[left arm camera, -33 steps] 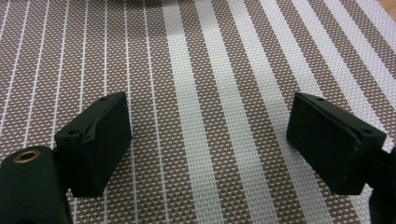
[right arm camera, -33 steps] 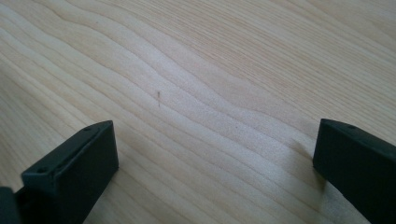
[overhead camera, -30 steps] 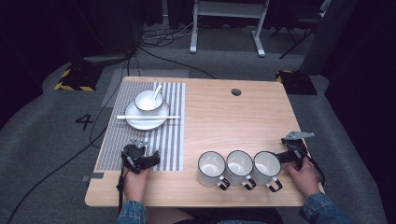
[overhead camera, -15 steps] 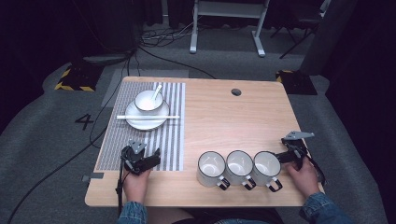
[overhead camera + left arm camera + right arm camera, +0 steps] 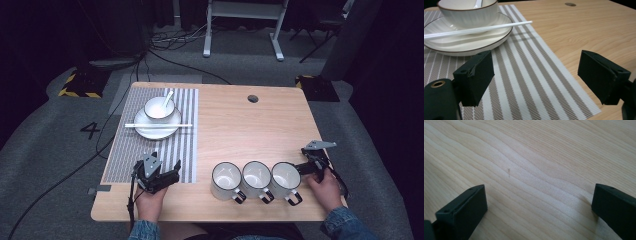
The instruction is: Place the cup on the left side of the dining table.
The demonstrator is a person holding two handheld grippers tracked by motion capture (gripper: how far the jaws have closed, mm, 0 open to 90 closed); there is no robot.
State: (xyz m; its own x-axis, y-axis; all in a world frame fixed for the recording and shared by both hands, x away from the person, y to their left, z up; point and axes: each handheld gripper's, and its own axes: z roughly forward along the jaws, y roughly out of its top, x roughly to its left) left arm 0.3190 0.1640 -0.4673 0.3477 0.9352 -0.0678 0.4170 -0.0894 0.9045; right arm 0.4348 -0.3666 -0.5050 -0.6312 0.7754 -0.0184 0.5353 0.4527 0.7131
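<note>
both hands parked at the near edge of the worktop (image 5: 250, 130), nothing gripped. left gripper (image 5: 159, 175) rests on the striped placemat (image 5: 150, 145), fingers spread wide; right gripper (image 5: 306, 167) sits just beside the rightmost of three white mugs (image 5: 256, 180), fingers wide too. likely a mug pickup: approach square, take the rim gently. mugs are glossy, dark-rimmed, handles toward the person.

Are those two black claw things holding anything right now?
No. The left gripper is open over the striped placemat, and the right gripper is open over bare table.
</note>
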